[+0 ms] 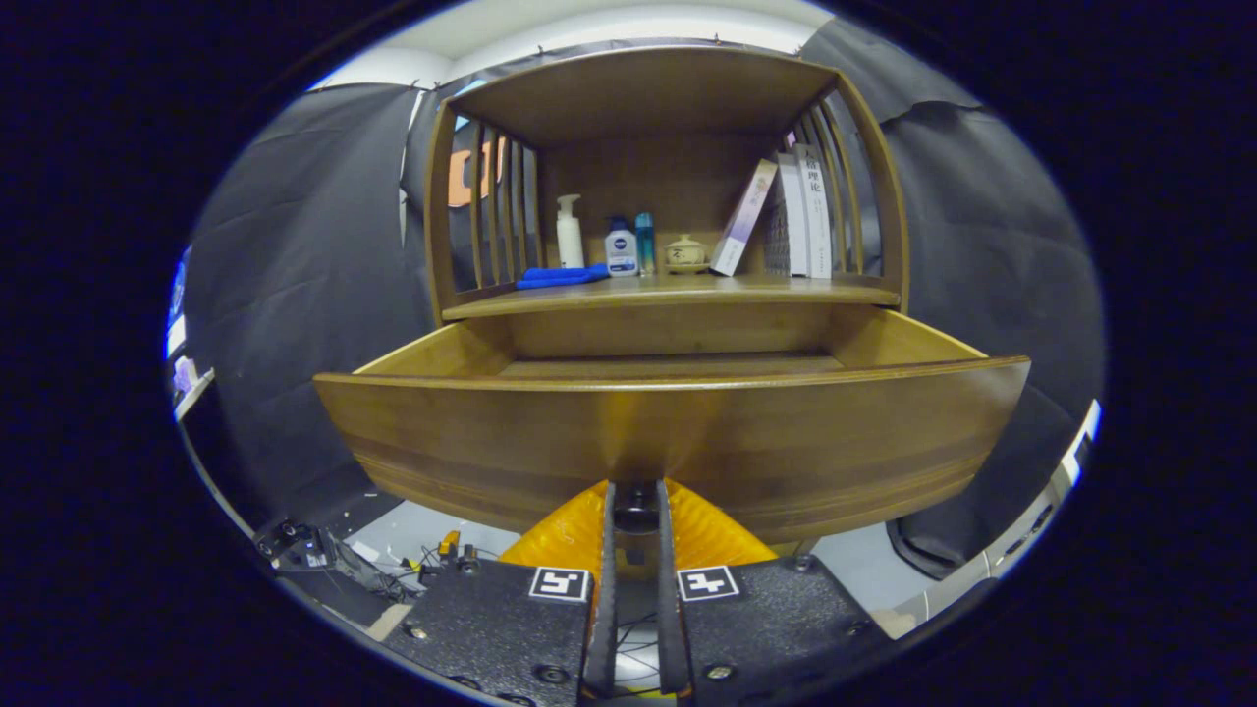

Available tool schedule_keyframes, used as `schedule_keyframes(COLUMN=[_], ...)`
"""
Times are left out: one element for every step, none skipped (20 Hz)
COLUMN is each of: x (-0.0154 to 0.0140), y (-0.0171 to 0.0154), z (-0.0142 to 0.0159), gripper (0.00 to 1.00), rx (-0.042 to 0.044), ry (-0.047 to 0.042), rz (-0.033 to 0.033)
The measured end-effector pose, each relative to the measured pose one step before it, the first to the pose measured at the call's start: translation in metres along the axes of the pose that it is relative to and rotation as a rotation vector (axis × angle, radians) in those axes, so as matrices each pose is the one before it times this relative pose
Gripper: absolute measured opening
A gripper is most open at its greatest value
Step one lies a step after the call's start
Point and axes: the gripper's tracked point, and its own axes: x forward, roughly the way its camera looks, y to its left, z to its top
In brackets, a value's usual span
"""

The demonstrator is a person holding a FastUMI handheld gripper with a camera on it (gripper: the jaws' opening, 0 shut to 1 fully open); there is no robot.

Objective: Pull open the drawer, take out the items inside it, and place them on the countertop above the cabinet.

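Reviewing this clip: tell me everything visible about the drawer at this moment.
The drawer is brown wood with a glossy, curved front panel and lighter inner side walls. It stands pulled well out from under the countertop, level. The strip of its floor that shows above the front panel looks bare; the panel hides the rest. The gripper sits at the lower middle of the front panel, its fingers close together around a small dark knob there; actual contact on both sides is not clear.

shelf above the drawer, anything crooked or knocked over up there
Only one thing stands out: a book leans sideways against the upright books instead of standing straight. The bottles and small pot stand upright, and the blue cloth lies flat. The drawer is pulled open, and the gripper is nearly closed around its knob.
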Motion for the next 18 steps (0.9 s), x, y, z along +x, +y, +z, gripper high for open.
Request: schedule_keyframes(x=[-0.00345,-0.00111,-0.00029,0.0,-0.00125,-0.00178,-0.00406,-0.0065,-0.00721,-0.00553,-0.00442,-0.00376,-0.00218,-0.00148,-0.00088,-0.00005,0.00161,0.00388], y=[0.00295,0.00104,0.00035,-0.00056,0.00075,-0.00104,-0.00048,0.00598,0.00502,0.00217,0.00332,0.00482,0.00621,0.00443,0.00421,0.00183,0.00034,-0.00335], z=[-0.00263,-0.00015,-0.00077,-0.00019,-0.0004,-0.00037,0.00299,0.00722,0.00794,0.00945,0.00847,0.00779,0.00632,0.00611,0.00822,0.00925,0.01061,0.01078], gripper=[0.2,0.2,0.2,0.2,0.2,0.21,0.27,0.3,0.33,0.36,0.45,0.49,0.53,0.58,0.65,0.68,0.72,0.73], rx=[-0.01108,-0.01756,-0.0114,-0.00404,0.0004,0.00676,0.01529,0.00963,0.00048,-0.0035,-0.00114,0.00716,0.01334,0.01581,0.01646,0.00951,-0.00208,-0.00939], ry=[0.00354,0.0048,0.00819,0.01396,0.01802,0.02244,0.01195,-0.00093,-0.00497,-0.00945,-0.00715,-0.00218,0.00564,0.01053,0.00517,0.00048,-0.00509,-0.0074], rz=[0.00402,0.00125,-0.00411,-0.00163,0.00097,-0.00525,0.00574,0.02106,0.02077,0.01193,0.01516,0.01856,0.02327,0.0158,0.01642,0.0051,0.00025,-0.01381])
